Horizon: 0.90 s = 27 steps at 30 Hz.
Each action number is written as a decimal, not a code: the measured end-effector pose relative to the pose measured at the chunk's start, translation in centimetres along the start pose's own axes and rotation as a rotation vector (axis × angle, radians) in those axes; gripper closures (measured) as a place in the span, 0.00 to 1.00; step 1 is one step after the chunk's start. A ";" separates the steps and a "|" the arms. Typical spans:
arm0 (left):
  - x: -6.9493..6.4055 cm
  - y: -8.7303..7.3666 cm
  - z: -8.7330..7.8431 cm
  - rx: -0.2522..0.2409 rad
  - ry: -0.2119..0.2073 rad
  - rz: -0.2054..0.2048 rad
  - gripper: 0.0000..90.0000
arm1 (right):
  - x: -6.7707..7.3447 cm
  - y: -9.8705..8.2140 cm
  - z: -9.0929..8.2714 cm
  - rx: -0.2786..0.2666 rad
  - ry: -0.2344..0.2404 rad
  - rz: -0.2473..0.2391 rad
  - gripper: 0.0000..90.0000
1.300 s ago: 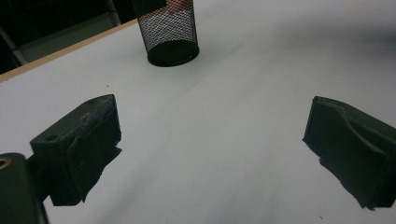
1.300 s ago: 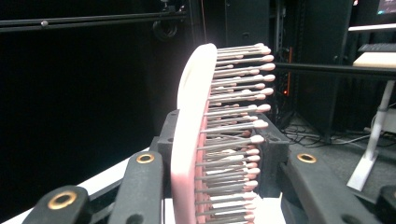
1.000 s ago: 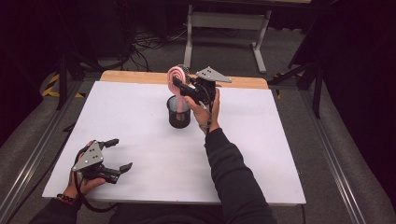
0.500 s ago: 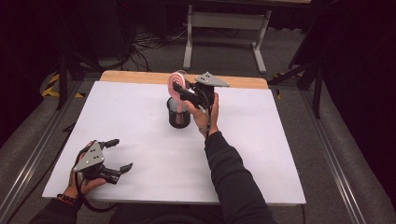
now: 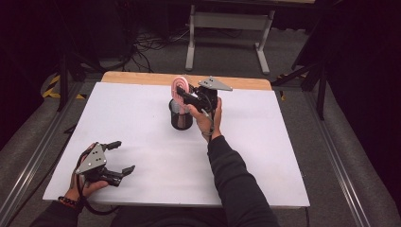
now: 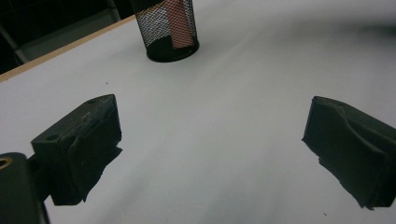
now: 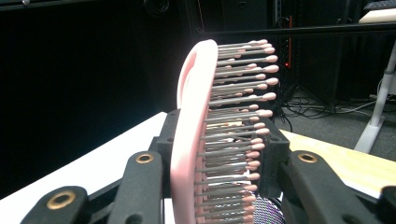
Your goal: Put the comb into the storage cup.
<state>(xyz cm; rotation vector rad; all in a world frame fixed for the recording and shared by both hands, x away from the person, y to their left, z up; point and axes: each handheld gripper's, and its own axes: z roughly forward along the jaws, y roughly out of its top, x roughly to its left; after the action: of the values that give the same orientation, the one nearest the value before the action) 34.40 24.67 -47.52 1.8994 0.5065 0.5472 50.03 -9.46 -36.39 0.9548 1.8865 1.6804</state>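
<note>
A pink hairbrush (image 5: 179, 87) stands upright with its lower end inside a black mesh cup (image 5: 181, 119) at the back middle of the white table top (image 5: 265, 156). My right gripper (image 5: 183, 96) is shut on the brush head just above the cup's rim. In the right gripper view the brush (image 7: 198, 135) is clamped between the two jaws, bristles pointing right. My left gripper (image 5: 121, 156) rests open near the front left corner with nothing between its jaws. In the left gripper view the cup (image 6: 167, 29) stands far ahead with the pink handle showing through the mesh.
A wooden strip (image 5: 142, 78) runs along the table's back edge. Behind it stand a metal stand (image 5: 226, 22) and cables on the floor. Metal rails (image 5: 28, 161) flank the table on both sides.
My right gripper has sunk a little with the brush, lowering it further into the cup. The left gripper has stayed where it was.
</note>
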 end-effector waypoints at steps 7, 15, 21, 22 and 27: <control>0.0 0.0 0.0 0.000 -0.004 0.001 0.06 | -0.6 -0.1 -0.2 -0.016 -0.022 0.010 0.68; 0.0 0.0 0.0 0.004 -0.008 0.002 0.06 | -1.6 -0.2 -0.1 -0.011 -0.061 0.012 0.66; 0.0 0.0 -0.1 0.003 -0.013 0.002 0.06 | -2.5 -0.5 0.0 -0.004 -0.103 0.044 0.64; -0.1 0.1 -0.1 0.003 -0.016 0.003 0.06 | -2.7 -0.6 -0.1 0.002 -0.110 0.048 0.64; 0.0 0.0 -0.1 0.006 -0.014 0.003 0.06 | -3.0 -0.7 0.0 0.014 -0.135 0.053 0.63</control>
<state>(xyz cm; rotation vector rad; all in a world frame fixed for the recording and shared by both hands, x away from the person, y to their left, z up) 34.33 24.69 -47.46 1.9084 0.4971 0.5346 51.88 -11.75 -37.41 1.1040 1.8020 1.5913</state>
